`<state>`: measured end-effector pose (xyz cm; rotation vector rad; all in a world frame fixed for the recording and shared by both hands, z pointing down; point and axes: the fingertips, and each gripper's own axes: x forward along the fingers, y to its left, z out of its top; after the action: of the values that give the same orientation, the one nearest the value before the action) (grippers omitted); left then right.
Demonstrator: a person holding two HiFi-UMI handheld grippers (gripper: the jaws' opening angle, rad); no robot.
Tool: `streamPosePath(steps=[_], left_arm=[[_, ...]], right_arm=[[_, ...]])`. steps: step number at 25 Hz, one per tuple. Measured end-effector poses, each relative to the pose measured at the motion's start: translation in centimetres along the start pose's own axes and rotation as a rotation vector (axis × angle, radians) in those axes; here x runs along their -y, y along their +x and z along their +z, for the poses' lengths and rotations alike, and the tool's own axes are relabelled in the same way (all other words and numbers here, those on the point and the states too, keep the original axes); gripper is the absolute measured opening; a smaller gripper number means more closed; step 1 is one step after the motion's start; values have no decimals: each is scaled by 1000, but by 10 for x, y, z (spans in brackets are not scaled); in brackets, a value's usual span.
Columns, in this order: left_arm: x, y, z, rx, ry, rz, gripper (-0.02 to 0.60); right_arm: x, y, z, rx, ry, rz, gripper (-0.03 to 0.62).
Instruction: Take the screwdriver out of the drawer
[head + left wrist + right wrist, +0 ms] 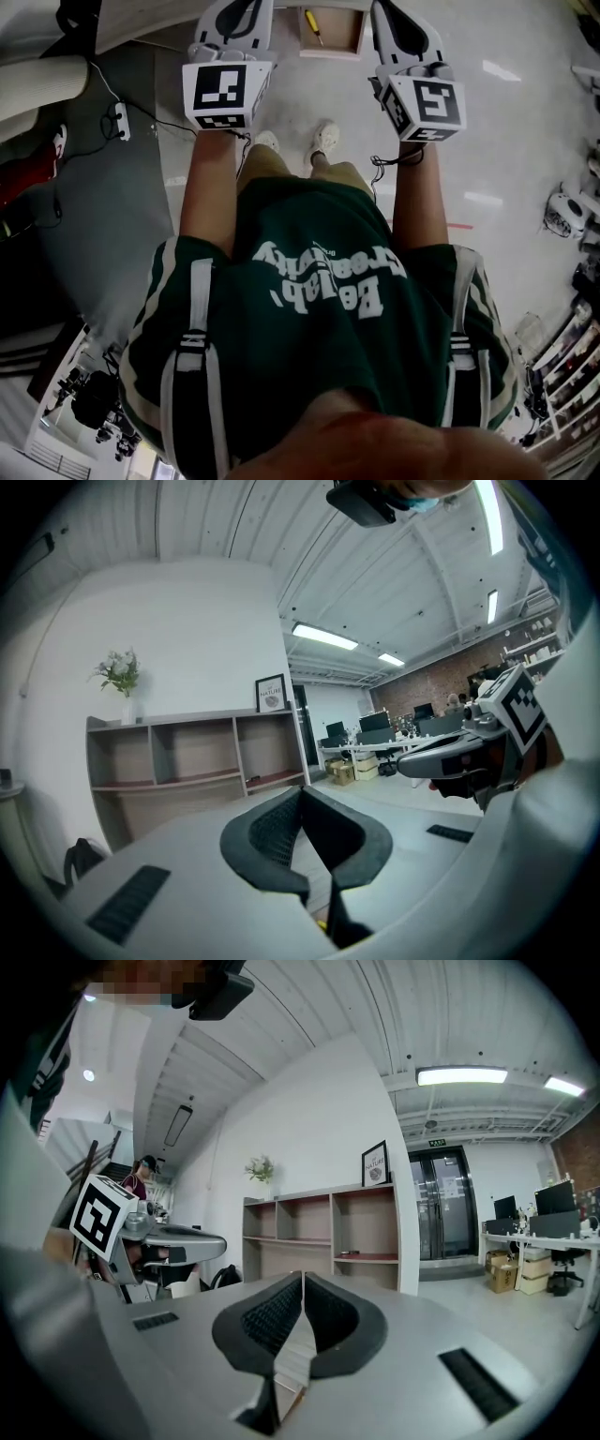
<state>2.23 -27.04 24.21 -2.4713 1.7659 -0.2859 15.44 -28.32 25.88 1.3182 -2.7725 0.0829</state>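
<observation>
1. The screwdriver [312, 23] lies flat in the open wooden drawer [330, 54], at 12 o'clock in the head view. It sits in the drawer's left part, near the left wall.
2. Its long axis runs from 11 o'clock to 5 o'clock. The yellow handle is at the 11 o'clock end, and the thin dark shaft points to 5 o'clock, toward the drawer's near wall and the person's shoes [325, 137].
3. The picture's top edge cuts off the drawer's far end, so only part of its inside shows. The tip of the shaft is too small to make out.
4. The left gripper [302, 797] has its 2 pads pressed together at the tips, with nothing between them.
5. The right gripper [302, 1281] is closed the same way, tip against tip and empty.
6. In the head view the 2 grippers flank the drawer at 9 o'clock and 3 o'clock, both apart from the screwdriver. Their fingertips run off the top edge there, so I cannot tell whether either one touches the drawer.
7. In the left gripper view, a small yellow speck shows through the gap under the jaws at 6 o'clock. It is too small to identify.
8. In the right gripper view, the same gap shows pale wooden strips, mostly hidden by the gripper's grey body.
</observation>
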Motion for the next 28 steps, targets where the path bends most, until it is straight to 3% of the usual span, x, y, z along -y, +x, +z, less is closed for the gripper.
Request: streamPosePath(steps=[5,16,21,25,28], left_arm=[[1,19,-26,-36,17,-26,18],[-44,42,-109,-88,0,-157,18],[-40,48,-114,-85,-32,-217,18],[-34,51,-124,-76,-31,-233,18],[-41,50,-154,-85,-39,-227,18]], right_arm=[[8,13,-30,-35,26,-11,35],[-25,70,-91,-87,56,-102,35],[-21,68,-100,-113,54,-154,35],[-17,64,-114,-130,51,-179,35],[-25,74,-143,-146,75,-186,35]])
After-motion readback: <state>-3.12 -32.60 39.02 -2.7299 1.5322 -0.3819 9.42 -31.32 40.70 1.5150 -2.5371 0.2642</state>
